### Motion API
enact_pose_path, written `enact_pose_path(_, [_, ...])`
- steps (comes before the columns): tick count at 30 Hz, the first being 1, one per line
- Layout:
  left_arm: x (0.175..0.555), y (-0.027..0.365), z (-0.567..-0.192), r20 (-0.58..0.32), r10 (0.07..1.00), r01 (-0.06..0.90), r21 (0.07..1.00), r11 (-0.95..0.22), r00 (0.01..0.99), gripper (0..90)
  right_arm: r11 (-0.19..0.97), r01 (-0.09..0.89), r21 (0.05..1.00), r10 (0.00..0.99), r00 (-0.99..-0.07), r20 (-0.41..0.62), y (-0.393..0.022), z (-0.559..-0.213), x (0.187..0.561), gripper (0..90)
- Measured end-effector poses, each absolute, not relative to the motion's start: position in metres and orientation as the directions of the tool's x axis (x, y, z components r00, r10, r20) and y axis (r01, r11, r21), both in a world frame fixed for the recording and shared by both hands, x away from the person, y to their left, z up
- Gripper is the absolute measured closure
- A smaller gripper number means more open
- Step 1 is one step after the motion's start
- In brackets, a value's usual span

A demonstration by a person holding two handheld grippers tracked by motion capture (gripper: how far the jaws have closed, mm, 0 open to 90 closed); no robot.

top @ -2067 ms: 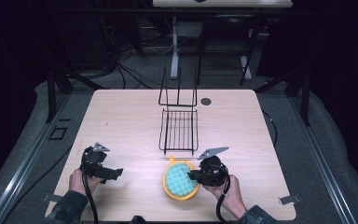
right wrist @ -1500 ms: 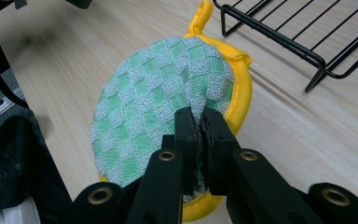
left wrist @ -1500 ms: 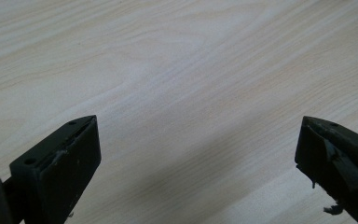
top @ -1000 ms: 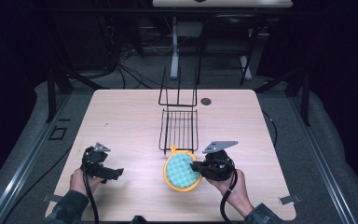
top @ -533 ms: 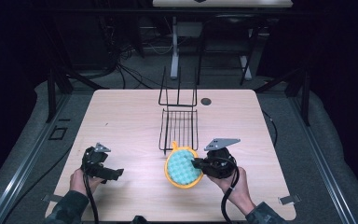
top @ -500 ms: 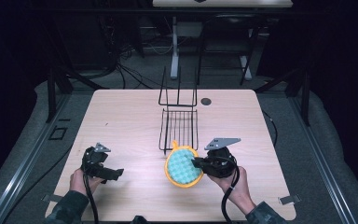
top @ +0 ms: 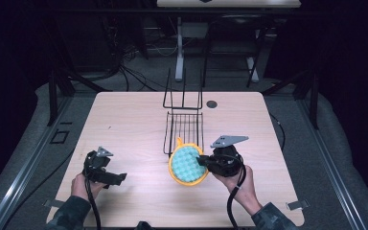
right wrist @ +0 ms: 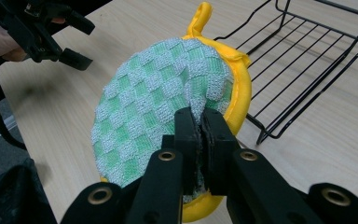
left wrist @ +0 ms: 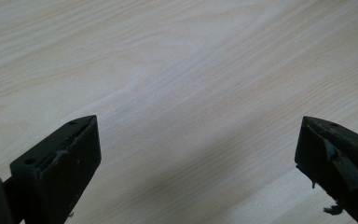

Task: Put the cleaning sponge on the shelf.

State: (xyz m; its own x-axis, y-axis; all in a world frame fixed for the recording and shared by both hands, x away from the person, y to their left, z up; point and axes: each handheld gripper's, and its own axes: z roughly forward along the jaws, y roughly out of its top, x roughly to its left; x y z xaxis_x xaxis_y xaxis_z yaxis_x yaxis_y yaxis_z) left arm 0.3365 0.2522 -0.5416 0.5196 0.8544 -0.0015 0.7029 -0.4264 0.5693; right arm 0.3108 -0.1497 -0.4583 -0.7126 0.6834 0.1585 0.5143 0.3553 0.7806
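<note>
pot holder (right wrist: 163, 112), round, green-checked with a yellow rim, pinched at its near edge between the right gripper (right wrist: 200, 122) fingers (right wrist: 185, 135), pressed together on the cloth. held tilted up off the bench (top: 134, 120), checked face turned toward the left side, yellow hanging loop (right wrist: 202, 16) pointing away from the fingers and toward the rack. long line from pinch to loop running straight ahead of the gripper.

wire rack (top: 186, 129) just beyond and to the right of the pot holder in the right gripper view, its near edge close to the loop but apart from it as far as can be told; in the high view the pot holder (top: 188, 165) sits right at the rack's front end. likely next move: carrying the cloth forward into or onto the rack, so loop leads and rack front wire is the thing to clear.

left gripper (top: 106, 176) well apart on the left of the bench, fingers (left wrist: 56, 163) spread wide over bare wood, holding nothing. right hand (top: 237, 184) plainly the nearer one.

hidden: back face of the pot holder, its lower rim behind the fingers, and whether the bottom edge touches the bench. upright back part of the rack hard to read against the dark floor.
</note>
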Motion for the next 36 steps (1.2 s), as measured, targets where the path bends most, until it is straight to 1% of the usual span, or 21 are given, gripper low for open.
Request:
enact_pose_path(18, [0.336,0.253,-0.543,-0.001,0.858,0.703,0.574,-0.42,0.514,0.4,0.334,0.505,0.796,0.708,-0.692,0.142,-0.149,-0.455,0.329,86.4])
enact_pose_path(29, [0.336,0.252,-0.542,-0.003,0.853,0.702,0.57,-0.427,0.522,0.6,0.337,0.499,0.798,0.728,-0.676,0.115,-0.143,-0.459,0.343,86.4])
enact_pose_path(36, [0.336,0.253,-0.543,-0.004,0.852,0.701,0.571,-0.428,0.523,0.6,0.325,0.506,0.799,0.736,-0.665,0.122,-0.141,-0.462,0.35,86.4])
